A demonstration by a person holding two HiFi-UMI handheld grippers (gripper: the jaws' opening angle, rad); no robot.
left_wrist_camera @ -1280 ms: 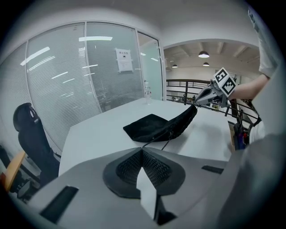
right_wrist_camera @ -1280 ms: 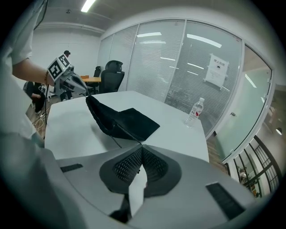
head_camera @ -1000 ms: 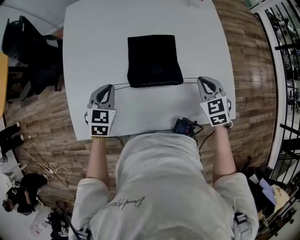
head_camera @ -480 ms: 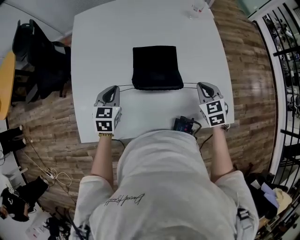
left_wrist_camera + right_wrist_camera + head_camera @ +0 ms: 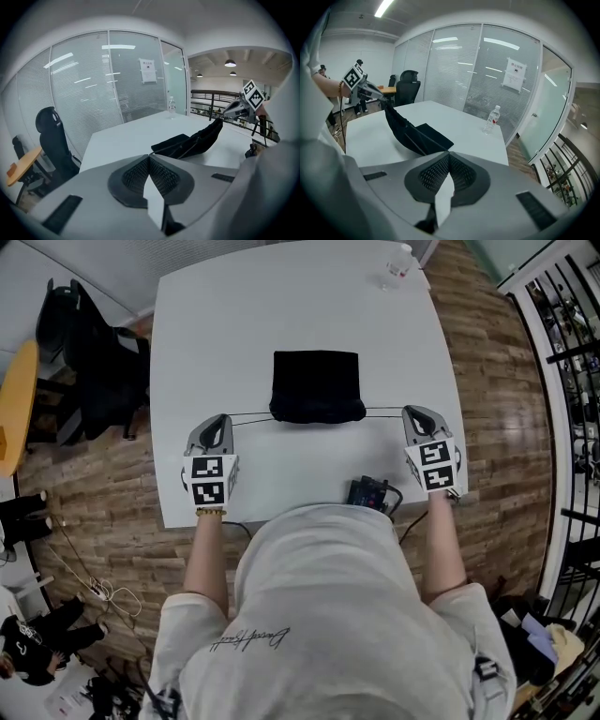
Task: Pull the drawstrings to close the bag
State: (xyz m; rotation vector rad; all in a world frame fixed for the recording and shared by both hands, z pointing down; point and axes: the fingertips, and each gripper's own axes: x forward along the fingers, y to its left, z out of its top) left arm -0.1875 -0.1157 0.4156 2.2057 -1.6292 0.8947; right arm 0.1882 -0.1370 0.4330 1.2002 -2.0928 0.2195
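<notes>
A black drawstring bag (image 5: 317,385) lies in the middle of the white table (image 5: 281,306), its gathered mouth toward me. A thin drawstring (image 5: 249,414) runs taut from the mouth's left end to my left gripper (image 5: 223,419), which is shut on it. At the other end a second drawstring (image 5: 385,410) leads to my right gripper (image 5: 413,412), also shut on the cord. In the left gripper view the bag (image 5: 190,143) has its mouth end lifted off the table between the two grippers. From the right gripper view, the bag (image 5: 412,133) stretches up toward the left gripper (image 5: 363,86).
A clear water bottle (image 5: 397,262) stands at the table's far right corner. A small black device (image 5: 369,491) with a cable sits at the near table edge by my right arm. A black office chair (image 5: 89,371) stands left of the table, with railings on the right.
The bag's mouth has bunched a little narrower between the taut cords. My left gripper has risen and shifted slightly, still holding its cord. The right gripper has barely moved.
</notes>
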